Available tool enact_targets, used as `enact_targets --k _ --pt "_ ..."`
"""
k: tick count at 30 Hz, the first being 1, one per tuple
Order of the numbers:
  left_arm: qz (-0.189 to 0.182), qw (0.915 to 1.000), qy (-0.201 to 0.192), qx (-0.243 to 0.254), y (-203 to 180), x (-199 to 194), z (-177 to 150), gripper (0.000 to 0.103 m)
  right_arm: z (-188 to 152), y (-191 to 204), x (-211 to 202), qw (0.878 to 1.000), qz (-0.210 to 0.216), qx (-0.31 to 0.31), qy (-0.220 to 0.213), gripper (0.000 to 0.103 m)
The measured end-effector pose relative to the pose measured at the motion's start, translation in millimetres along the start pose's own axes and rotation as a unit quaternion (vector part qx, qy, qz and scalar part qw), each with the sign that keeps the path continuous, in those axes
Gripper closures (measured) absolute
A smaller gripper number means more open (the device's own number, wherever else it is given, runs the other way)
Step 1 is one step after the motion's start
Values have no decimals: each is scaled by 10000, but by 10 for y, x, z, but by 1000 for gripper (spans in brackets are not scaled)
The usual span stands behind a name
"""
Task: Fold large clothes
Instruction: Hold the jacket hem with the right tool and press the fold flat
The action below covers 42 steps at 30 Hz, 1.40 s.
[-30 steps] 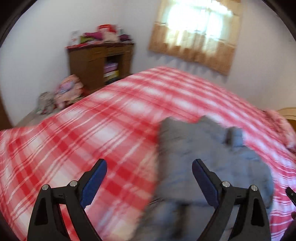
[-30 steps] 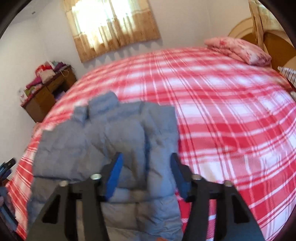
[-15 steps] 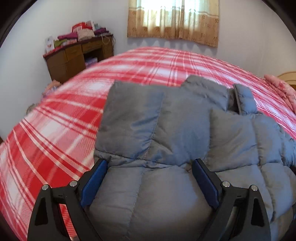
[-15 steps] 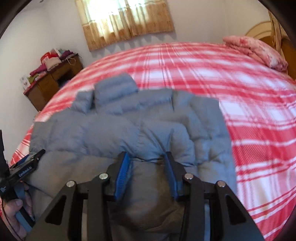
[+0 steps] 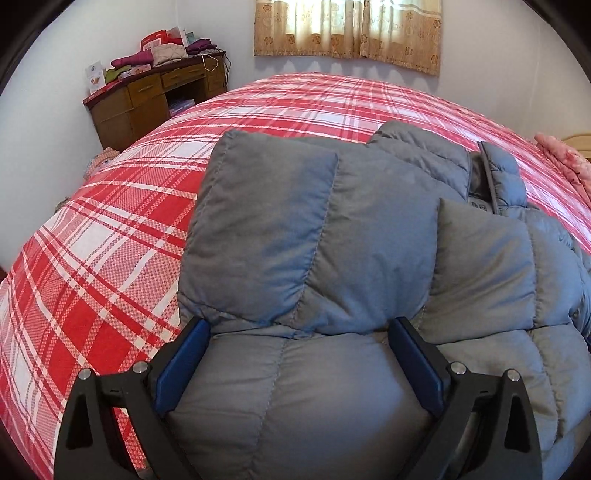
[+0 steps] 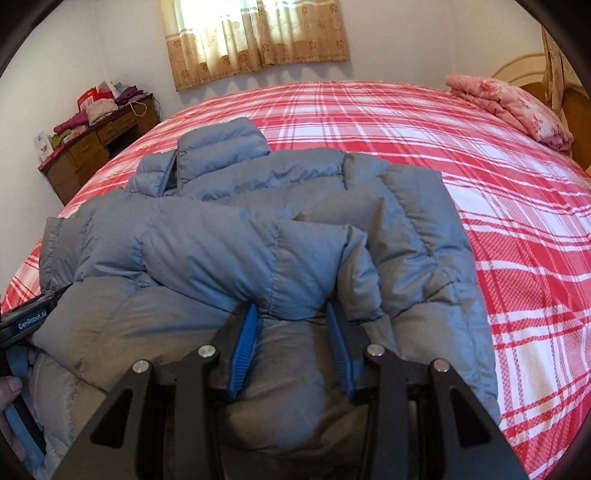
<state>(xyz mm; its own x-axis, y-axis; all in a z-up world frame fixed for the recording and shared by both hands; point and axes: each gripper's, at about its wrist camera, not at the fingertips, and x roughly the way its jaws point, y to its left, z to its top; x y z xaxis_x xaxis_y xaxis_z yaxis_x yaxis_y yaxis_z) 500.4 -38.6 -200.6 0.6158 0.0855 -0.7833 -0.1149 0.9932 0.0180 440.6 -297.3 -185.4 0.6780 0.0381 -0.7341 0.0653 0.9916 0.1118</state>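
A grey quilted puffer jacket (image 5: pixel 332 236) lies on the red plaid bed (image 5: pixel 110 229), sleeves folded in over the body, collar at the far end. My left gripper (image 5: pixel 299 328) is wide open, its fingers astride the jacket's lower left part, just below the folded sleeve's cuff. In the right wrist view the jacket (image 6: pixel 229 251) fills the middle; my right gripper (image 6: pixel 291 314) has its jaws partly closed around a bulge of the hem below the other sleeve cuff. I cannot tell if the pads press the cloth. The left gripper's body (image 6: pixel 26 321) shows at the left edge.
A wooden desk (image 5: pixel 147 99) piled with clothes stands by the far left wall. A curtained window (image 5: pixel 347 33) is behind the bed. A pink folded quilt (image 6: pixel 509 107) lies at the bed's head by the wooden headboard (image 6: pixel 554 85).
Both grippers moved in low over the jacket's near end. The left swung right from the bare bedspread onto the jacket. The right gripper's jaws narrowed.
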Motion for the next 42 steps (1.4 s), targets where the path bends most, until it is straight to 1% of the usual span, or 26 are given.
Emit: enact_targets --k 9,33,42 --pt "46 10000 -11 32 -20 10 1 4 -24 58 12 9998 -160 -117 1 61" --pt "82 9999 -27 57 -27 23 2 4 -39 86 12 9996 -226 -158 -14 61" --pt "103 9999 -10 79 -22 34 18 3 -28 130 9 9991 -337 -253 5 61"
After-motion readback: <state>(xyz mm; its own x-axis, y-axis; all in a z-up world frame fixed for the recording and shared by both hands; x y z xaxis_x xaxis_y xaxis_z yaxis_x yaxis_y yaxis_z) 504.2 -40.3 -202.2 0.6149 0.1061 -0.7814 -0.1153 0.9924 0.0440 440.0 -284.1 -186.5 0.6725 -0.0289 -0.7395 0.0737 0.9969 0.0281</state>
